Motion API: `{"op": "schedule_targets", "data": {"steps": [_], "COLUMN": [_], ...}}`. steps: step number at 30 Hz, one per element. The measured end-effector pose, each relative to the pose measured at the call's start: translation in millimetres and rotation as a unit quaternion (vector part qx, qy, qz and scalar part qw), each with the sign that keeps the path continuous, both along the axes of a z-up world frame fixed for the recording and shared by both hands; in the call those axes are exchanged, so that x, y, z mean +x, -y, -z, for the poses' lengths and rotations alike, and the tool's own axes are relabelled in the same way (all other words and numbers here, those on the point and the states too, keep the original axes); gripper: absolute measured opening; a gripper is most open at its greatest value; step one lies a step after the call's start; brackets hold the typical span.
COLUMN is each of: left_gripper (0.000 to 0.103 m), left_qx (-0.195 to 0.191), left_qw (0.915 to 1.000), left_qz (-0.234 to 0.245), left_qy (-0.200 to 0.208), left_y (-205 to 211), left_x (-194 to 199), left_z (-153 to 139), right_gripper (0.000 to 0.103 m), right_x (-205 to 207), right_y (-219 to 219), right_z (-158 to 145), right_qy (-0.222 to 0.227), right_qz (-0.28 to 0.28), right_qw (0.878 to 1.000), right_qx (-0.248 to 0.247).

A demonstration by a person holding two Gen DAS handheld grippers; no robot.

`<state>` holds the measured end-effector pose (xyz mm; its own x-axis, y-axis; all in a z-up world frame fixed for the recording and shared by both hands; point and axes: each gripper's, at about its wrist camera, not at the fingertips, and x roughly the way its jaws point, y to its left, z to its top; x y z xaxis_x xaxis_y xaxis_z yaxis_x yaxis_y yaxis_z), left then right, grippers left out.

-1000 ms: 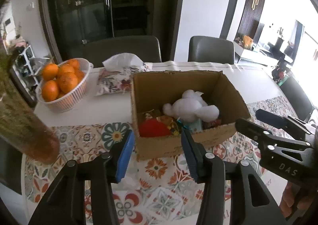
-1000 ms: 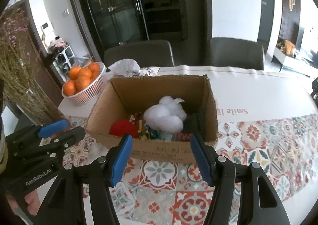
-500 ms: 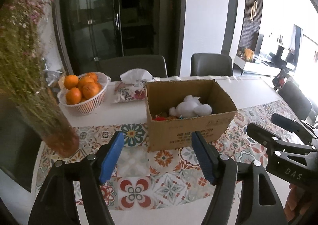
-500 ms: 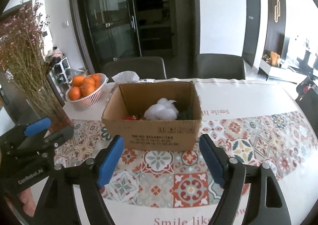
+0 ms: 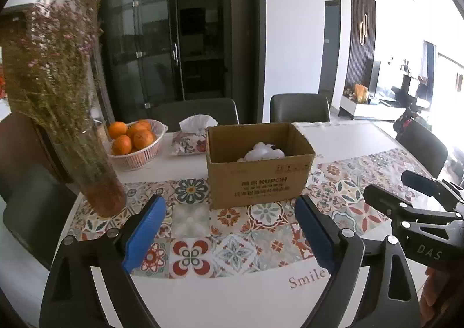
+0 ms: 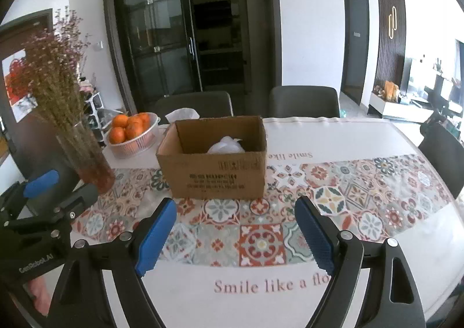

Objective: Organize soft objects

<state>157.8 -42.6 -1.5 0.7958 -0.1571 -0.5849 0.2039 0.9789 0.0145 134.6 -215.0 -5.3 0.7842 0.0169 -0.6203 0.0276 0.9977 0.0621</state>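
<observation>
Both grippers, left gripper [image 5: 229,229] and right gripper [image 6: 236,233], have backed away from the brown cardboard box [image 5: 259,164], spread wide and empty. White plush toy [image 5: 262,151] sits inside; sorting looks finished.

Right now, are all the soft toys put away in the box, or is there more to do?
A white plush toy sits inside the cardboard box, so that part looks done. Nothing is in hand: the left tongs and right tongs are open and empty, short of the box. No soft toy shows on the table, so little seems left.
</observation>
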Motion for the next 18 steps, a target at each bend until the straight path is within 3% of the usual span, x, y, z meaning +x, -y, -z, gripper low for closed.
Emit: {"op": "schedule_targets", "data": {"steps": [5,8,18], "left_gripper": [0.100,0.102,0.103], "left_qx": [0.002,0.004,0.009], "left_qw": [0.9999,0.9997,0.9990], "left_qz": [-0.003,-0.007,-0.012], "left_qy": [0.013,0.022,0.041], "left_y": [3.4,4.1,8.2], "left_x": [-38.2,-60.6,-117.7], "left_z": [-4.1,-7.2,-17.7], "right_gripper": [0.085,0.092,0.095], "right_x": [-34.9,-56.3,-113.7], "right_y": [2.7,3.4,12.4], "right_z": [-2.8,-3.4,-10.8], "right_qy": [0.005,0.009,0.026], "right_qz": [-0.001,-0.001,0.006], "right_qw": [1.000,1.000,1.000], "right_qx": [0.000,-0.005,-0.002]}}
